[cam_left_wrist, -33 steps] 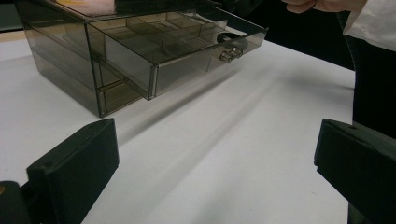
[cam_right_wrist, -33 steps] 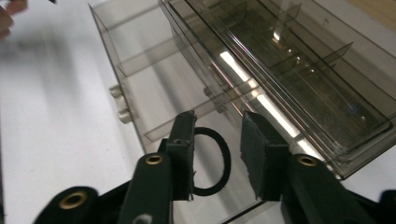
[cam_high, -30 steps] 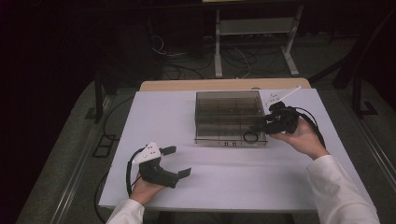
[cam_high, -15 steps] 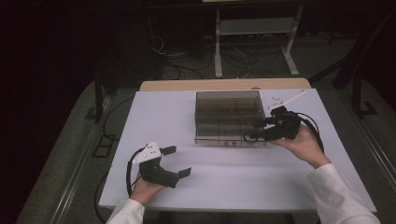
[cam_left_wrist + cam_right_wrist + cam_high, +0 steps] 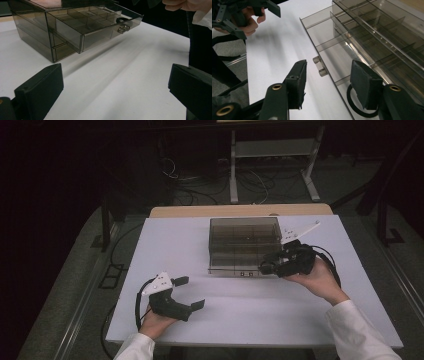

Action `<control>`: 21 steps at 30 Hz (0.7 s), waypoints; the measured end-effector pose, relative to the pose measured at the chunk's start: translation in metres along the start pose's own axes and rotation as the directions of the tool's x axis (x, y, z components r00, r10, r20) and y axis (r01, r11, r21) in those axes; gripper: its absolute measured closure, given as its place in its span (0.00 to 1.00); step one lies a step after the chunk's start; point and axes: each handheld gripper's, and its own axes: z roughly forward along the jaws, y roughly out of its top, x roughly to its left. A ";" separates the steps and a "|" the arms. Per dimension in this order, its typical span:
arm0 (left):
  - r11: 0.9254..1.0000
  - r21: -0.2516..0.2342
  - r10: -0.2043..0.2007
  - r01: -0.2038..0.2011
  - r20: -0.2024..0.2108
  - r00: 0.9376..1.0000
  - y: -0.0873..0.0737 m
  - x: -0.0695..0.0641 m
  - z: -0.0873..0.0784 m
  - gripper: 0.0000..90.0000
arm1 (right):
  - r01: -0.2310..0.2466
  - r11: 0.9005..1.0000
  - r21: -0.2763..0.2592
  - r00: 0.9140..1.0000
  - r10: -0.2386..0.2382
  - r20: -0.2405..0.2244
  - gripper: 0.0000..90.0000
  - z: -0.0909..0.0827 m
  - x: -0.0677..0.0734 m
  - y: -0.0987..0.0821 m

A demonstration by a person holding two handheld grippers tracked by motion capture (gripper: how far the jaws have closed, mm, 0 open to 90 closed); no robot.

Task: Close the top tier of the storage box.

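A smoky clear drawer box (image 5: 244, 240) stands at the middle back of the white table (image 5: 300, 320). Its top drawer (image 5: 100, 27) is pulled partway out, with small knobs (image 5: 320, 66) on the front panel. My right gripper (image 5: 267, 267) sits at the drawer's right front corner. Its jaws have just been opening and now straddle the front panel (image 5: 322, 45), one outside and one inside, with a gap on both sides. My left gripper (image 5: 190, 292) rests open at the front left, nothing between its fingers (image 5: 40, 90).
A wooden table edge (image 5: 240, 211) runs behind the white top. Cables (image 5: 250, 180) and a metal stand (image 5: 272, 155) lie on the dark floor beyond. A black cable loops from each gripper. Bare white surface lies between the two hands.
My right gripper has shifted slightly toward the near side along the drawer front, and its jaws stand wider. The left gripper has stayed put.
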 end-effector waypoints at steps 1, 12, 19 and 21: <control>1.000 0.000 0.000 0.000 0.000 1.000 0.000 0.000 0.000 0.00 | 0.000 1.000 0.000 1.000 0.000 -0.002 0.51 0.001 0.001 0.000; 1.000 -0.002 0.003 -0.003 -0.001 1.000 0.000 0.000 0.000 0.00 | 0.033 0.999 0.023 0.999 -0.032 -0.024 0.51 0.012 0.011 0.002; 1.000 -0.001 0.004 -0.004 -0.001 1.000 0.000 0.000 0.000 0.00 | 0.042 0.998 0.035 0.999 -0.041 -0.034 0.51 0.018 0.015 0.002; 1.000 -0.001 0.004 -0.004 0.000 1.000 0.000 0.000 0.000 0.00 | 0.041 0.998 0.037 0.999 -0.040 -0.036 0.51 0.019 0.016 0.002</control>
